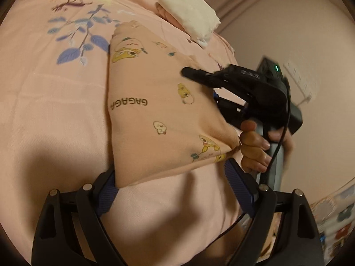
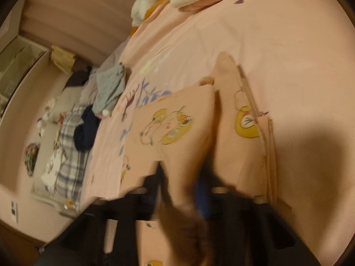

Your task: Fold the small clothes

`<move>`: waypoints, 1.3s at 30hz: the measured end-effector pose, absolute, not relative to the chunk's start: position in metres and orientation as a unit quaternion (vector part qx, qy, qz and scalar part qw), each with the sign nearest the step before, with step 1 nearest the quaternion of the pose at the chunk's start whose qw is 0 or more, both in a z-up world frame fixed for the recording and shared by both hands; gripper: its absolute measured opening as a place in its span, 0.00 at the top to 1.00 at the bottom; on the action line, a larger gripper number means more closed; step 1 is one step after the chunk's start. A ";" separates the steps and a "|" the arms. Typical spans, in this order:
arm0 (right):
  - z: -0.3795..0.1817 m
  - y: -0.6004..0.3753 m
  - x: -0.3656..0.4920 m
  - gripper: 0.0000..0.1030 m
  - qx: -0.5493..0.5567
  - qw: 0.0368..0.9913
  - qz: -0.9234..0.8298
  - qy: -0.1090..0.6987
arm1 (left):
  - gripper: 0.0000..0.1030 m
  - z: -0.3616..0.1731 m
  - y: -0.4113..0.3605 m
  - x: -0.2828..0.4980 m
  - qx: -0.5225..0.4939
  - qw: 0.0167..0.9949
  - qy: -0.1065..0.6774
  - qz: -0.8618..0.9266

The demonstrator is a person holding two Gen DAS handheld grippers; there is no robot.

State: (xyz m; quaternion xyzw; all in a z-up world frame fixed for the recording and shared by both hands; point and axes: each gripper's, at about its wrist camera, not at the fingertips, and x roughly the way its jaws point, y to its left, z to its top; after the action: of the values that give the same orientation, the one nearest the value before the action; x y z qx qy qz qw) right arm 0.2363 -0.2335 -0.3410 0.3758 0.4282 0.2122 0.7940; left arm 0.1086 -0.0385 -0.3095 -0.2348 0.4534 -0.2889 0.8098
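Jaws first: the left gripper (image 1: 175,188) stands wide, its blue pads (image 1: 238,182) either side of the near edge of the garment (image 1: 155,102), pressing on nothing; the left pad sits at the cloth's near corner, the right pad just clear of the hem. The right gripper (image 1: 188,73), seen from the left wrist, reaches over the garment's right side with its fingers drawn close together. In its own blurred view a ridge of peach cloth runs up between the two dark fingers, so I judge it pinches a fold of the garment (image 2: 190,133), though the blur leaves the contact itself unclear. A hand (image 1: 255,146) wraps the right gripper's handle just beside the hem.

The garment, peach with cartoon prints, lies on the pink sheet (image 1: 55,115) in the middle of the bed. It already reads as a narrowed, layered shape: stacked edges show along one side in the right wrist view. That suggests at least one fold is in and another is under way.

Further out, a white cloth (image 1: 190,20) lies near the bed's far edge, and a grey item (image 2: 111,86) and a dark one (image 2: 85,130) sit at the side, unfolded as far as I can tell. So most of the pile looks left to do.
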 end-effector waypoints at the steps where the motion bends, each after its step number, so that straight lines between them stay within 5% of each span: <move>1: -0.341 -0.239 0.235 0.80 0.398 0.789 0.220 0.412 | 0.17 -0.309 -0.040 0.109 -0.233 0.811 0.454 -0.287; 9: -0.308 -0.256 0.213 0.80 0.420 0.814 0.244 0.318 | 0.20 -0.307 -0.071 0.101 -0.126 0.855 0.432 -0.259; 12: -0.313 -0.264 0.213 0.80 0.422 0.818 0.222 0.321 | 0.28 -0.309 -0.068 0.104 -0.135 0.861 0.428 -0.238; 16: -0.329 -0.278 0.215 0.80 0.452 0.804 0.200 0.332 | 0.51 -0.310 -0.054 0.111 -0.155 0.857 0.440 -0.219; 22: -0.339 -0.282 0.221 0.80 0.411 0.811 0.145 0.391 | 0.53 -0.310 -0.052 0.112 -0.135 0.853 0.451 -0.225; 27: -0.330 -0.286 0.209 0.81 0.401 0.820 0.133 0.387 | 0.49 -0.309 -0.051 0.111 -0.124 0.848 0.455 -0.243; 35: -0.332 -0.311 0.187 0.83 0.425 0.814 0.104 0.382 | 0.29 -0.309 -0.039 0.111 -0.176 0.825 0.455 -0.286; 37: -0.333 -0.312 0.184 0.62 0.414 0.807 0.112 0.406 | 0.22 -0.308 -0.038 0.110 -0.191 0.820 0.452 -0.294; 39: -0.330 -0.309 0.177 0.61 0.399 0.810 0.123 0.412 | 0.14 -0.308 -0.039 0.109 -0.201 0.816 0.446 -0.308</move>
State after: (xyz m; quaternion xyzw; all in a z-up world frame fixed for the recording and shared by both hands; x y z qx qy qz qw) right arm 0.1770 -0.3094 -0.3297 0.3992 0.4117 0.1231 0.8099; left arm 0.1091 -0.0391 -0.3077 -0.2010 0.4462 -0.3083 0.8157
